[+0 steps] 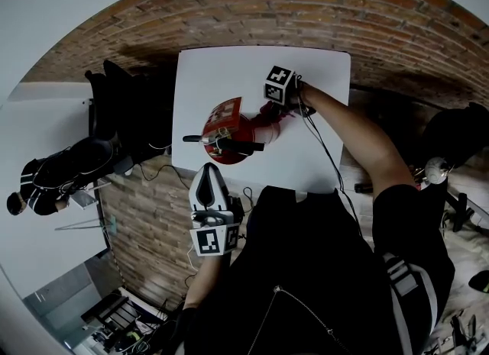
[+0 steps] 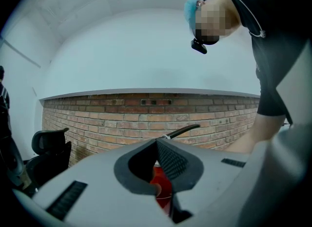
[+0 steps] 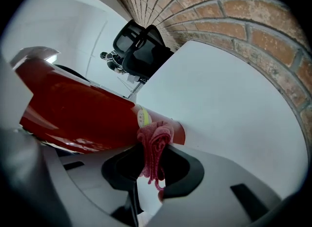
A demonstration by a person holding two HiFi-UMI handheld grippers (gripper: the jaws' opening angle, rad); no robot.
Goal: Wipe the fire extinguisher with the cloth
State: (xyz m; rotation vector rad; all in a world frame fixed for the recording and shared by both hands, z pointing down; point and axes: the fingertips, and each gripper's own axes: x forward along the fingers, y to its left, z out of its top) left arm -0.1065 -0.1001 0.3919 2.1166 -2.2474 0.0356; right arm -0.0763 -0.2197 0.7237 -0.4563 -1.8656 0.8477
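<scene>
fire extinguisher (image 1: 233,133) sits near the front edge of the white tabletop (image 1: 321,79), at 12 o'clock from the person. wiping looks begun, not finished: the right gripper (image 3: 153,165) has its fingers clenched on the red cloth (image 3: 155,135), pressed to the body's 3 o'clock side. the left gripper (image 2: 157,145), at 6 o'clock, has its fingers pinched together, empty. the long axis seems to run 12-to-6, with the lever (image 1: 229,144) toward 6. upright or lying: cannot tell.

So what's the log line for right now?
right gripper: shut on cloth | cloth: against fire extinguisher | left gripper: shut, beside it
</scene>
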